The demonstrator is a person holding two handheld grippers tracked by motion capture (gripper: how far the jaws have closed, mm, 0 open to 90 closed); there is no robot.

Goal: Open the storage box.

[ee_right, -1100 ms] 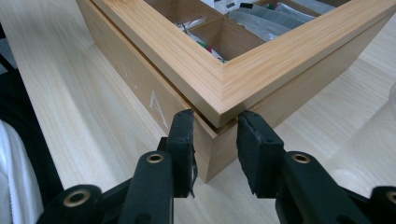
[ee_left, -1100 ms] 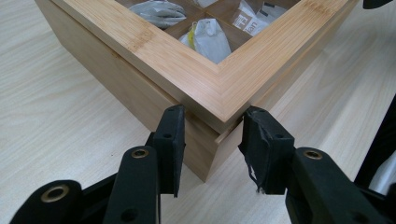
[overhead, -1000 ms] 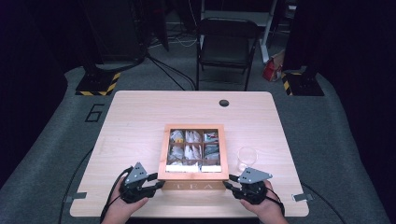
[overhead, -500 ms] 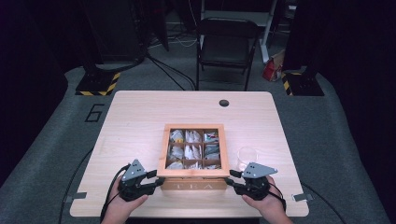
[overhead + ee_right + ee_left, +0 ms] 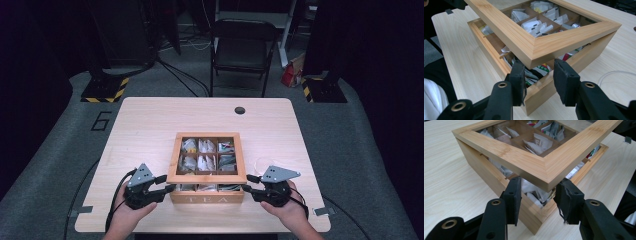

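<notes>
At the near left corner of the wooden tea box [image 5: 207, 192], the left gripper [image 5: 539, 195] has its two black jaws set either side of the corner of the raised lid [image 5: 541, 167]; the pads sit just under the lid's edge, one on each side of the corner, and the jaws have just been opening a little. Whether they press on the wood or only prop it up, I cannot tell. At the near right corner of the box the right gripper [image 5: 539, 75] stands the same way, its jaws straddling the lid's corner from below, also having just been opening.

The lid, a wooden frame with a clear pane, is tilted up at its near edge, leaving a gap above the box through which tea bags [image 5: 537, 71] show in the front compartments. More tea bags lie in the partitions seen through the pane.

The box sits at the near middle of the light wooden table [image 5: 150, 125]. A thin clear cable loop [image 5: 616, 75] lies on the table just right of the box. Beyond the far edge of the table stands a dark folding chair [image 5: 242, 47].
</notes>
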